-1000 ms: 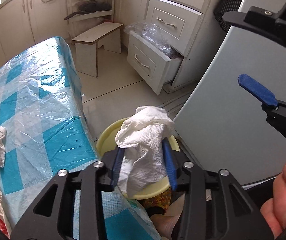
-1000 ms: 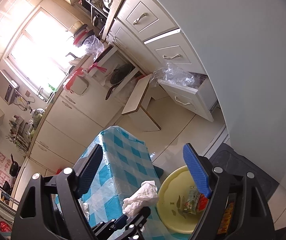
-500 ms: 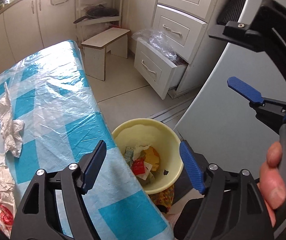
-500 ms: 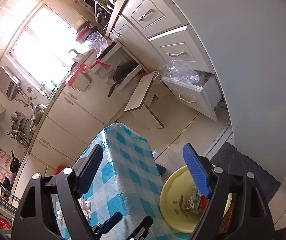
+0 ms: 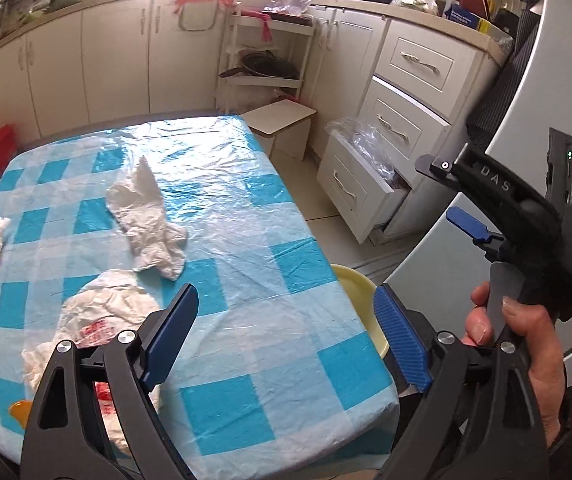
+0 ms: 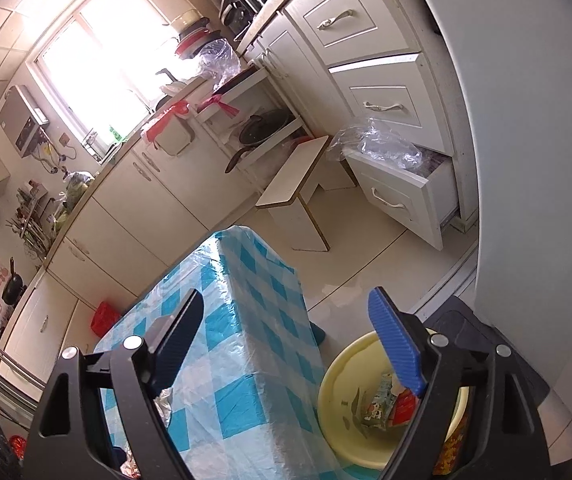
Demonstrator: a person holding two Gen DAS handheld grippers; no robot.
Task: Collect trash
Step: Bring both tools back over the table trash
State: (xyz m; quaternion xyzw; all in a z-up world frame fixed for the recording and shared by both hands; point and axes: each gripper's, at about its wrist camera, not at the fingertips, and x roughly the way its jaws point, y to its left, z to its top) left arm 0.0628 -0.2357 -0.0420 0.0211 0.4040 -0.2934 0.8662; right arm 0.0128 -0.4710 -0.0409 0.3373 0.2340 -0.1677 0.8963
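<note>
Kitchen; checkered table point(image 5: 246, 240) holds crumpled tissue point(image 5: 150, 224); left tool point(image 5: 286, 332) opening, empty; right tool point(image 6: 294, 344) wide, seemingly empty.

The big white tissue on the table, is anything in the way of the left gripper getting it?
Nothing visible blocks it. The left gripper, jaws opening and empty, hangs over the table. The white tissue lies in the open farther ahead; the crumpled plastic bag sits nearer, off to the left side.
</note>
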